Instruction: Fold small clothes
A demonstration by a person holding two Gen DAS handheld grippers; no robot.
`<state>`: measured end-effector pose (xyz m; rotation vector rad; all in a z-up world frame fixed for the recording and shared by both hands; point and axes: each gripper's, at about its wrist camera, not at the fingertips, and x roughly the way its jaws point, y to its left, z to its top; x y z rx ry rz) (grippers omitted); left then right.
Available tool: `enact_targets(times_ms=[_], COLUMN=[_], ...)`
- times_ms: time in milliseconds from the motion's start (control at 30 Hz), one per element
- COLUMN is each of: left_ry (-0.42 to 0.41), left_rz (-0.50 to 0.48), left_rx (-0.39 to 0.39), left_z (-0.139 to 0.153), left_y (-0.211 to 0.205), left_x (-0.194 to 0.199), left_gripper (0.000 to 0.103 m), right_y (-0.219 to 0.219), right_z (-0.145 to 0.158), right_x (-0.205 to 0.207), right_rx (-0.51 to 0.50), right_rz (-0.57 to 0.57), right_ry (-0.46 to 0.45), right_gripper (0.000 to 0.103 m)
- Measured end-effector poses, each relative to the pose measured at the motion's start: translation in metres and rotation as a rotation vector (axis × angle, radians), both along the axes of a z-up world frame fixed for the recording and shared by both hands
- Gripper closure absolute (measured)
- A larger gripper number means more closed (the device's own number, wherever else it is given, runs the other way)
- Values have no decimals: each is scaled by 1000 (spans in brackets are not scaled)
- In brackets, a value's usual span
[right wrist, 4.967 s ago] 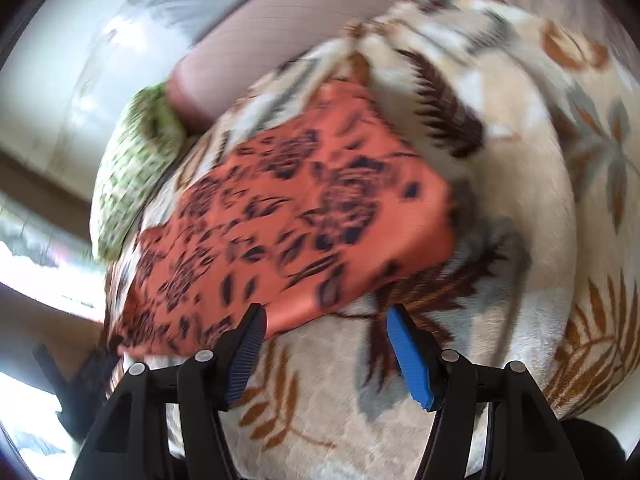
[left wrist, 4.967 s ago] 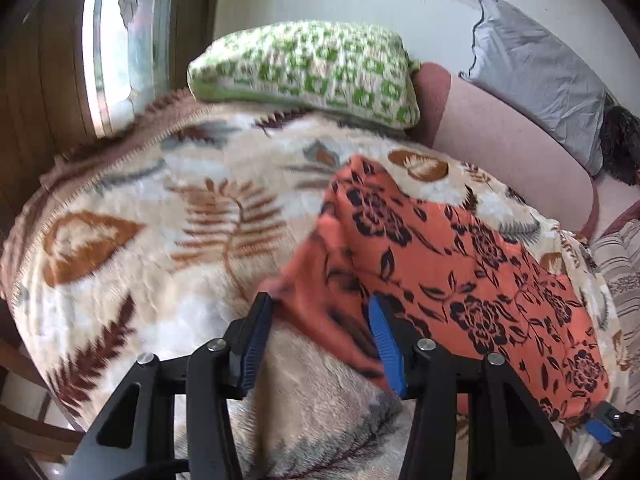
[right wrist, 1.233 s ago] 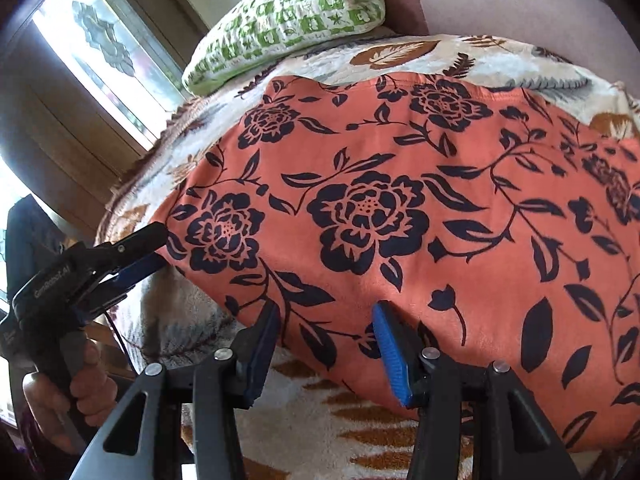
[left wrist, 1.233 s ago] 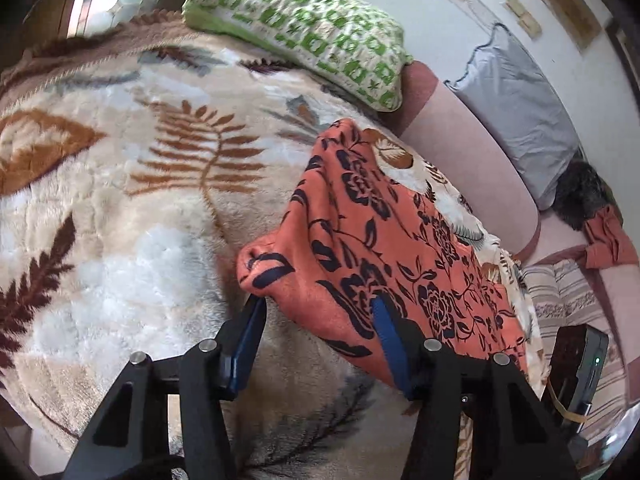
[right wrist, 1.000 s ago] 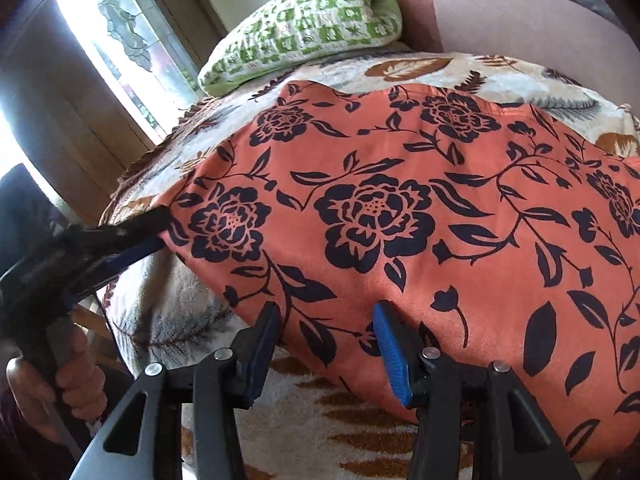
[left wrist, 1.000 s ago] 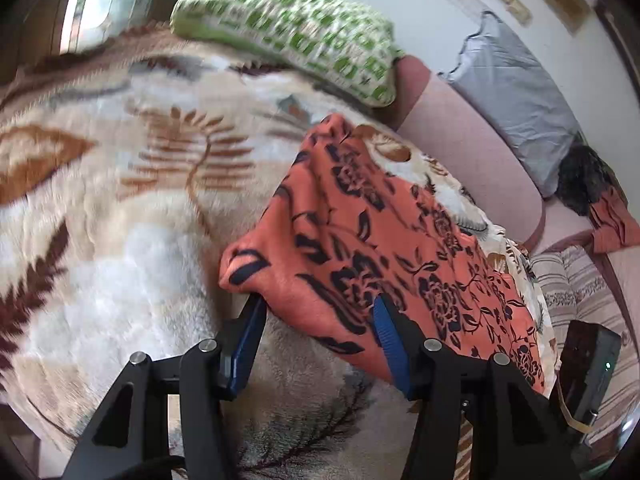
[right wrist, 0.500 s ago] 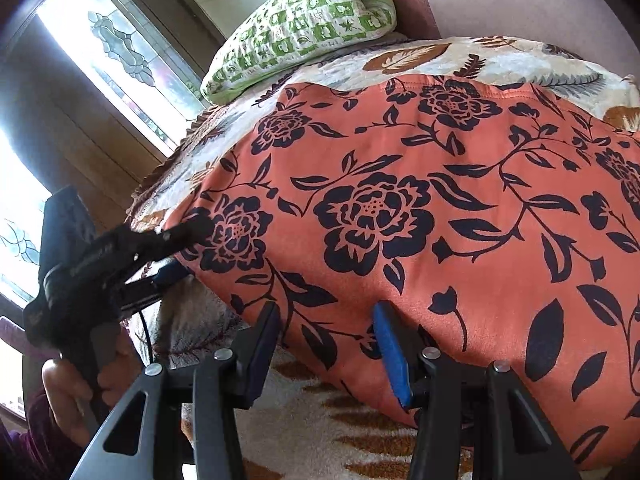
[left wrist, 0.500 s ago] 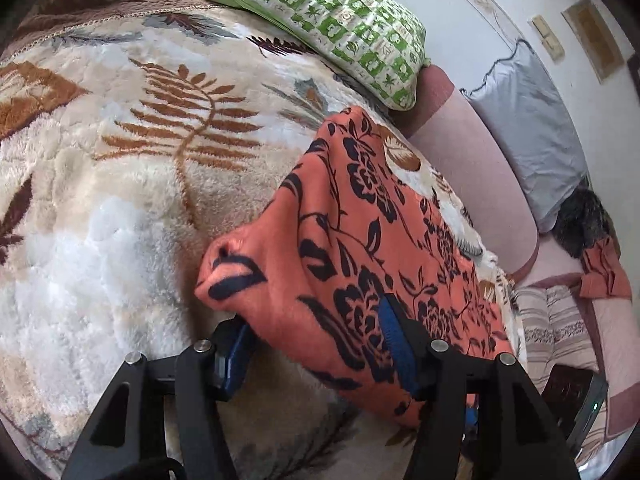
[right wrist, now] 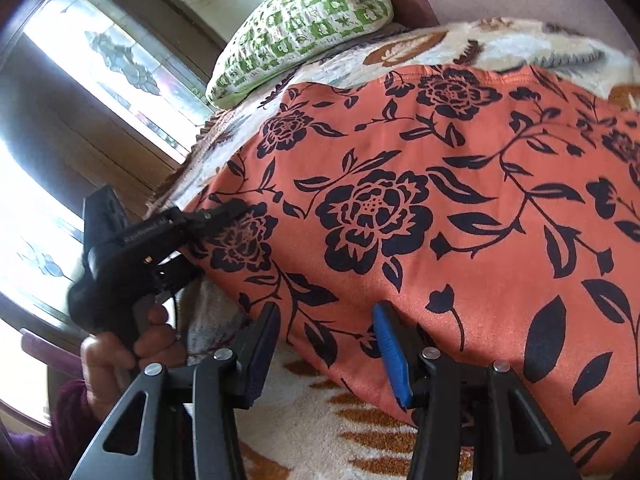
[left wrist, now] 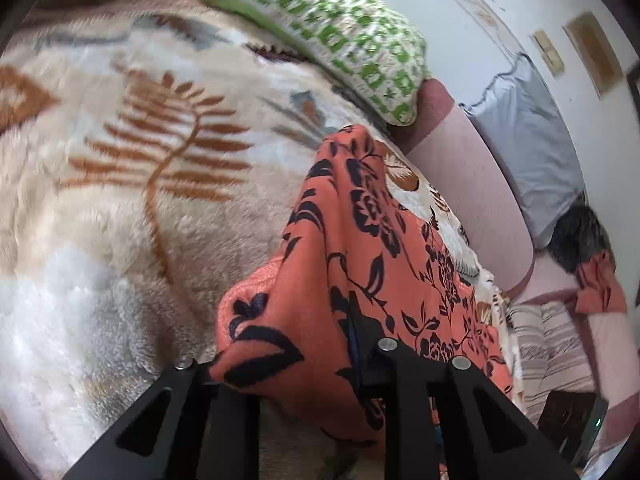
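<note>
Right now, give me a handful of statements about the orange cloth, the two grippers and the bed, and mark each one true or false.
1. The orange flowered cloth lies on a leaf-patterned blanket. True.
2. The left gripper is far from the cloth. False: its jaws are closing on a bunched corner of it.
3. The right gripper is clamped shut on the cloth. False: its jaws stand apart at the cloth's near edge.
4. A green checked pillow sits at the blanket's far end. True.
5. The cloth is plain white. False: orange with dark flowers.
</note>
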<state>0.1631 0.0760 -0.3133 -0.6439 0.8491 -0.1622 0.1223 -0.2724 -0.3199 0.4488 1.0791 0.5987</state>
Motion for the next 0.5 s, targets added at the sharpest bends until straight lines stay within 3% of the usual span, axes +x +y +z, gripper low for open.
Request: enact_targets(times_ms=[133,233,500], left_ry=[-101,-177,-312], left_rz=[-55,-108,-363], left_rx=[129,245,448], left_z=[31,57,93], left_y=[-21,-48,-160], left_x=[-8,-14,-33], left_gripper=[85,85,86], right_y=[-29,-58,-136], right_z=[6,13,21], right_x=[7,13,28], right_rx=[96,164,379], right_rz=[-59,-128,-241], right_ry=[50,57,80], right_gripper=[50,42,35])
